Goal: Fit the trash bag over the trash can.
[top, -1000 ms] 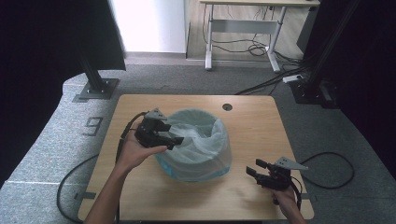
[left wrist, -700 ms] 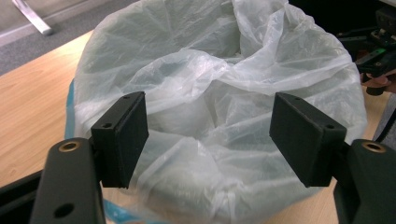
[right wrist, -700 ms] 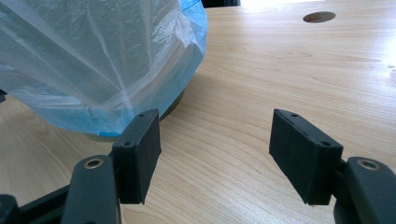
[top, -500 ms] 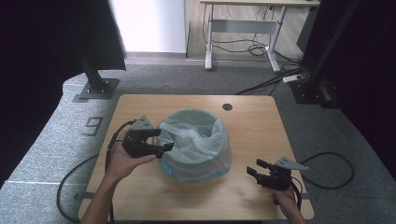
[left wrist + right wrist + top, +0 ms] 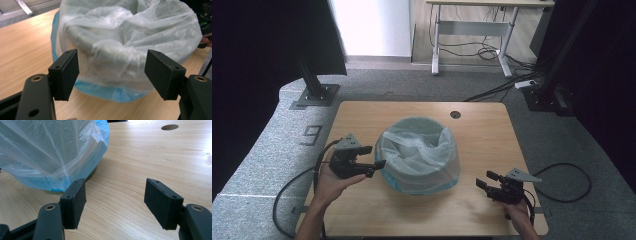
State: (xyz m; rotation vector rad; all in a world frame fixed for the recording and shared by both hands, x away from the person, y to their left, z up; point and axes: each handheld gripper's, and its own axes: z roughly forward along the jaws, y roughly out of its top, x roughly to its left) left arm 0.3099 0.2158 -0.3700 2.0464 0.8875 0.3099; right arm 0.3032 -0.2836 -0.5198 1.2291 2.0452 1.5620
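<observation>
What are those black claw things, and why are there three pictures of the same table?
Those are hand-held grabbing tools. A person holds one in each hand, and each has two flat black jaws that can pinch things. One picture comes from a camera up high, looking down on the wooden table. There you see the left gripper beside a bin lined with a thin plastic bag, and the right gripper farther off, near the table's edge. The other two pictures come from small cameras riding on each tool, looking out between its jaws. Both tools are open and hold nothing. The bin is the one thing standing on the table.
</observation>
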